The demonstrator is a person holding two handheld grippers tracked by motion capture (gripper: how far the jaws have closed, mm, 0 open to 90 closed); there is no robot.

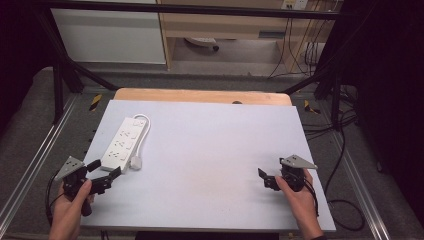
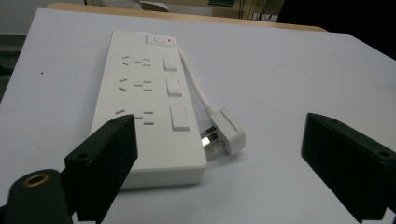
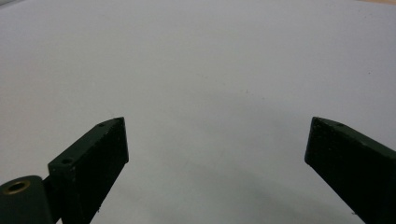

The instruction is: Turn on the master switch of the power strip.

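Observation:
A white power strip [image 1: 125, 141] lies at the table's left, its cable looped round to a white plug [image 1: 136, 162] by its near end. In the left gripper view the strip [image 2: 149, 98] has three sockets with switches, and the plug [image 2: 227, 135] rests on the sheet beside it with its prongs facing the strip. My left gripper [image 1: 105, 171] is open just short of the strip's near end, and its wide jaws [image 2: 218, 125] frame the strip's end and the plug without touching either. At the right, my right gripper [image 1: 267, 179] is open and empty over bare sheet [image 3: 217, 123].
A pale grey sheet [image 1: 210, 140] covers the table, with a wooden edge [image 1: 200, 96] at the far side. Black frame posts and cables [image 1: 340, 150] stand off the right edge. A cabinet [image 1: 220, 25] stands on the floor beyond.

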